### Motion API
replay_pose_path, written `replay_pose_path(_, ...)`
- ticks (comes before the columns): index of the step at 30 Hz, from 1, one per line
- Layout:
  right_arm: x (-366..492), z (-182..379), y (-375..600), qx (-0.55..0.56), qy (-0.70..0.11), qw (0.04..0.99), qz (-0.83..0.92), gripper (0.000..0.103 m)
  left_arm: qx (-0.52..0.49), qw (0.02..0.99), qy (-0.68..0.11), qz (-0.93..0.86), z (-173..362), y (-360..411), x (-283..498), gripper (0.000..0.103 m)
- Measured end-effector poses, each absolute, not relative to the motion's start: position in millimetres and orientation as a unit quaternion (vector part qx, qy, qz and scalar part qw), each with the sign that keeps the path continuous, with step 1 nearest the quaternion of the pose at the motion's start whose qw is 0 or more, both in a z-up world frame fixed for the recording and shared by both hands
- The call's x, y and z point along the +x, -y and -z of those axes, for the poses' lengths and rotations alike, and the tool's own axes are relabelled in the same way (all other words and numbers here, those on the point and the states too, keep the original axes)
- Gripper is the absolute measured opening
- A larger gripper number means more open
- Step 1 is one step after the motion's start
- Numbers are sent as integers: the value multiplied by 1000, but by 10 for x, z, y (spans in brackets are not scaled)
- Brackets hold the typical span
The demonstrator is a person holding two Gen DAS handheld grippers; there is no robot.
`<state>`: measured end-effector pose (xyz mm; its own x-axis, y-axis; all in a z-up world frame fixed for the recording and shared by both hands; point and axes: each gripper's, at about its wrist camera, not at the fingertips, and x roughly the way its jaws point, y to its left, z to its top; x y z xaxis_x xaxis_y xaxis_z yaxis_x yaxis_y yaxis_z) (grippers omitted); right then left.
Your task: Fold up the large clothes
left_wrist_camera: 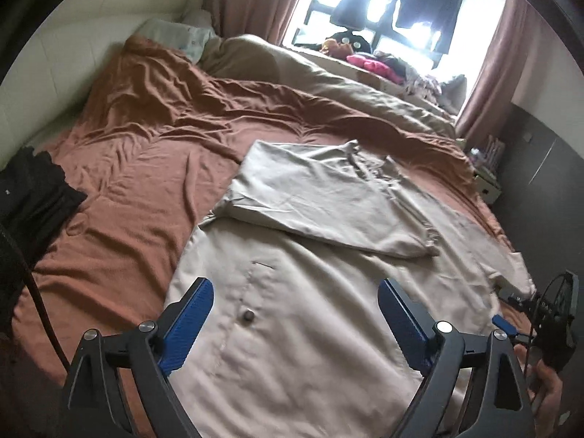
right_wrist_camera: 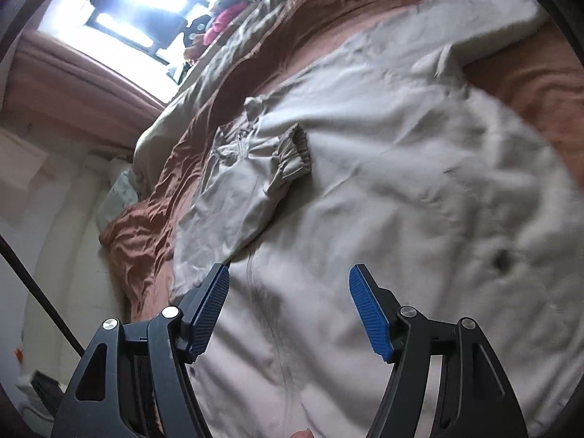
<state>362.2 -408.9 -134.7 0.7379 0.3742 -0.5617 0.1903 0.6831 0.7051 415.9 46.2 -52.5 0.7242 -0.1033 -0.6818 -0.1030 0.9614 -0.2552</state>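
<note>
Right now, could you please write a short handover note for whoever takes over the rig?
Left hand-held gripper: open, empty, above the beige jacket.
Right hand-held gripper: open, empty, over the same jacket.
Jacket lies spread on the brown bedspread.
Done: one sleeve is folded across the body.
Left: the other sleeve, then the body folds.

Beige jacket [left_wrist_camera: 292,328] flat on bed, one sleeve [left_wrist_camera: 321,200] folded across.
</note>
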Motion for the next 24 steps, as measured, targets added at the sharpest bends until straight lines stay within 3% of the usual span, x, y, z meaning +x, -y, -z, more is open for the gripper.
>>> replay_pose_path(24,1613,811,4785,290,-302,908,16,71,-62,969,-221,91,-288,693,2840,94)
